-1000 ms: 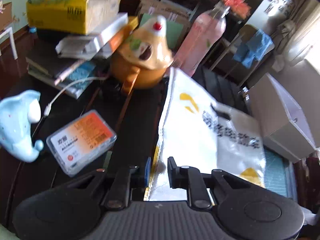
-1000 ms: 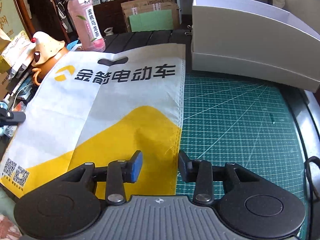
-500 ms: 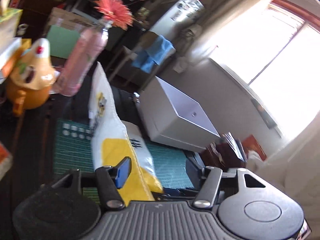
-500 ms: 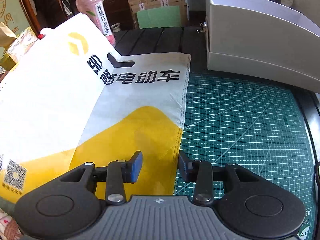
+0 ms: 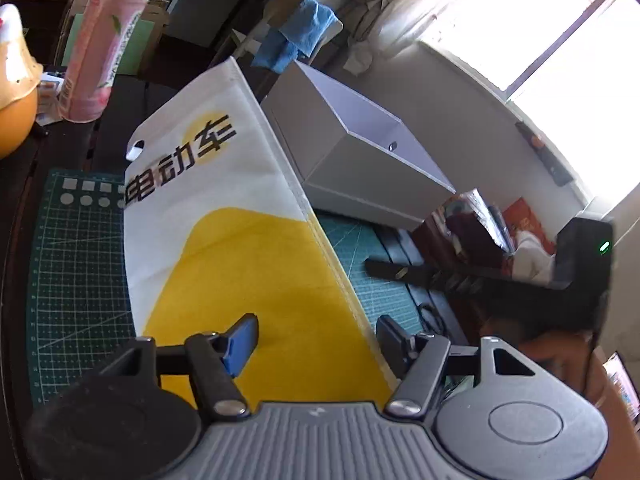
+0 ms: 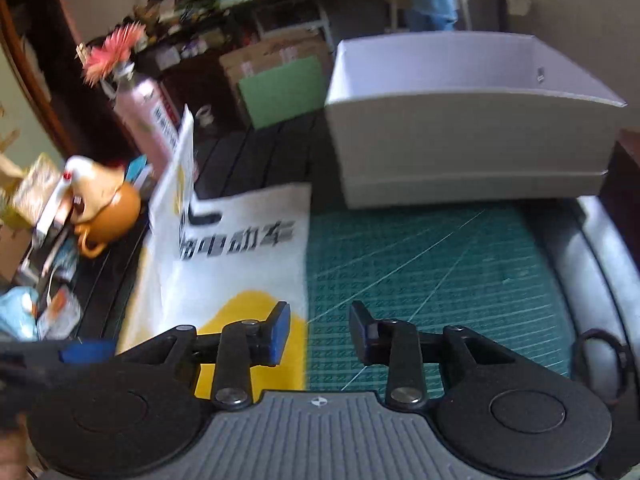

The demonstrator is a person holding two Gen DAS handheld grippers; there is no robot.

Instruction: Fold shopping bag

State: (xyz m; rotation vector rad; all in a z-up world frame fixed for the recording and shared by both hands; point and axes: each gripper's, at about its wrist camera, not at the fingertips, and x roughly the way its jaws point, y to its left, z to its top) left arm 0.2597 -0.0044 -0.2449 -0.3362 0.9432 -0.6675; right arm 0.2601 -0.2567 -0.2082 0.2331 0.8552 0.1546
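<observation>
The white and yellow shopping bag (image 5: 240,216) with black characters lies folded in half on the green cutting mat (image 5: 80,264). My left gripper (image 5: 316,336) is open and empty, just above the bag's yellow near end. In the right wrist view the bag (image 6: 240,264) lies left of centre, and its far left flap stands up on edge. My right gripper (image 6: 316,332) is open and empty, raised over the bag's right edge where it meets the mat (image 6: 440,272).
A white open box (image 6: 472,128) stands at the back of the mat. A pink bottle with a flower (image 6: 146,116), an orange teapot (image 6: 108,204) and stacked clutter stand at the left. The right gripper body (image 5: 560,264) shows in the left wrist view.
The left gripper carried the bag's left half over onto the right half and let it go, jaws now wide. The right gripper has lifted and pulled back, jaws slightly wider.
</observation>
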